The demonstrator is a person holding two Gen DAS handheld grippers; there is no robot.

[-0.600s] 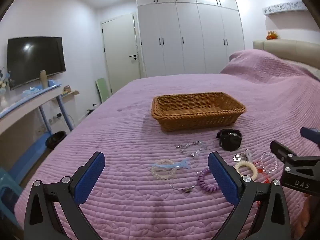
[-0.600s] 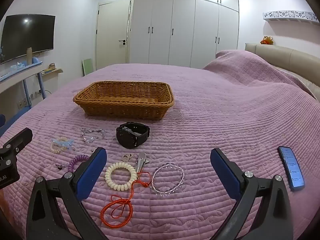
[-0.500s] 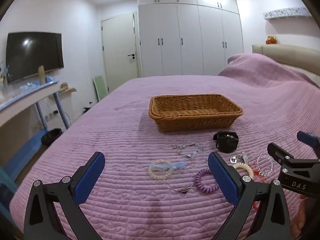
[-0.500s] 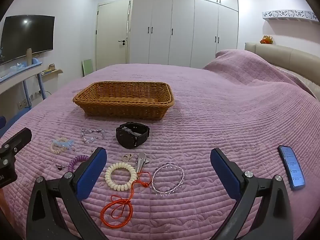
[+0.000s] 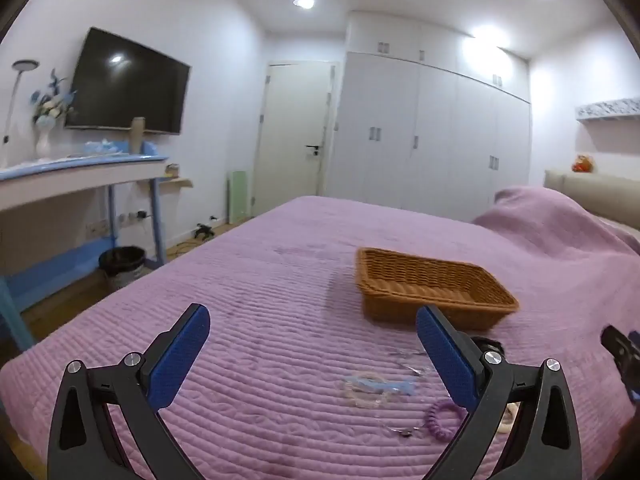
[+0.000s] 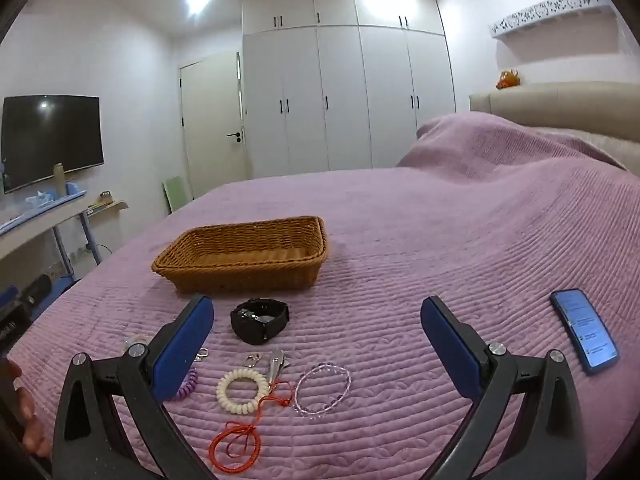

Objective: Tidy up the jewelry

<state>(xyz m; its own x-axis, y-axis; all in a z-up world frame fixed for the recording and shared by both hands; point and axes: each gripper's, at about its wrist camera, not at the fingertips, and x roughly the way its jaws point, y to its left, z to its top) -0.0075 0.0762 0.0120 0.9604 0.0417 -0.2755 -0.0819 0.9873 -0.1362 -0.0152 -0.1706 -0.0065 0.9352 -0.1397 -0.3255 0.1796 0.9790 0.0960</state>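
Through my left wrist camera, my left gripper (image 5: 312,344) hangs over the purple bedspread (image 5: 256,288) with its blue pads spread wide apart and nothing between them. The wicker basket (image 5: 432,284) sits ahead and to the right of my right pad. Just this side of the pads, toward the right one, lie a clear bracelet with a pale blue piece (image 5: 372,388) and, nearer still, a purple coil band (image 5: 444,422), partly hidden behind the right pad; this view is blurred, so finer pieces are hard to make out. Through my right wrist camera, my right gripper (image 6: 316,328) is likewise spread wide and holds nothing. The basket (image 6: 248,256) lies ahead, slightly left of centre. Between my pads sits the black watch (image 6: 260,320), and closer to me the cream bead bracelet (image 6: 242,392), the orange cord (image 6: 240,440), the clear bead bracelet (image 6: 323,389) and a small metal clip (image 6: 276,362). A phone (image 6: 584,330) rests well right of my right pad.
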